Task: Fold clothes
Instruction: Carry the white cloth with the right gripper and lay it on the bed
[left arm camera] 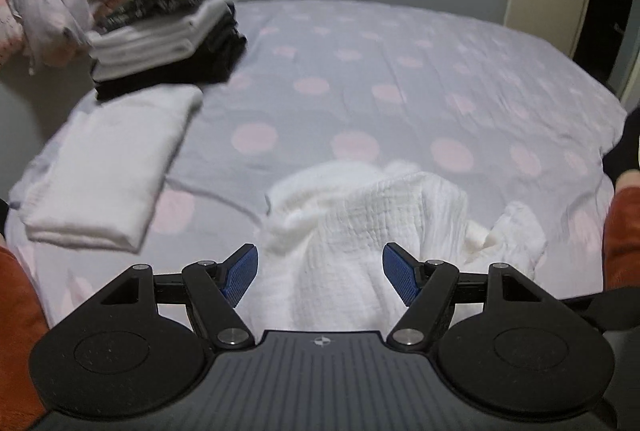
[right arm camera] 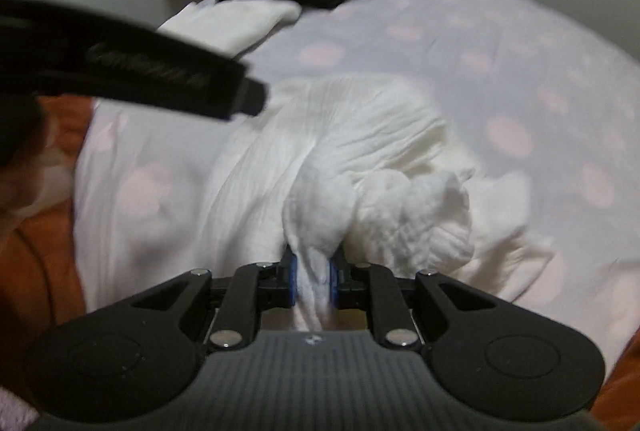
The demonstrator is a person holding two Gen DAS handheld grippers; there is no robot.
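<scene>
Cloth bunched low centre, the white garment [right arm camera: 320,151], is pinched in our right gripper [right arm camera: 313,279] for spreading; our left gripper [left arm camera: 320,273] hovers spread above it; folded stack [left arm camera: 168,35] upper left.

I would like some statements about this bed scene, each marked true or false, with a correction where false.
1. The right gripper is shut on the crumpled white garment. True.
2. The left gripper also clamps the garment. False: its fingers stand apart, with the crumpled white garment lying ahead between them.
3. A stack of folded clothes sits at the far left of the bed. True.
4. The stack holds only white pieces. False: white and dark pieces are layered in it.
5. A single folded white piece lies on the bed beside the stack. True.
6. The bed sheet is plain grey. False: it carries pink dots.
</scene>
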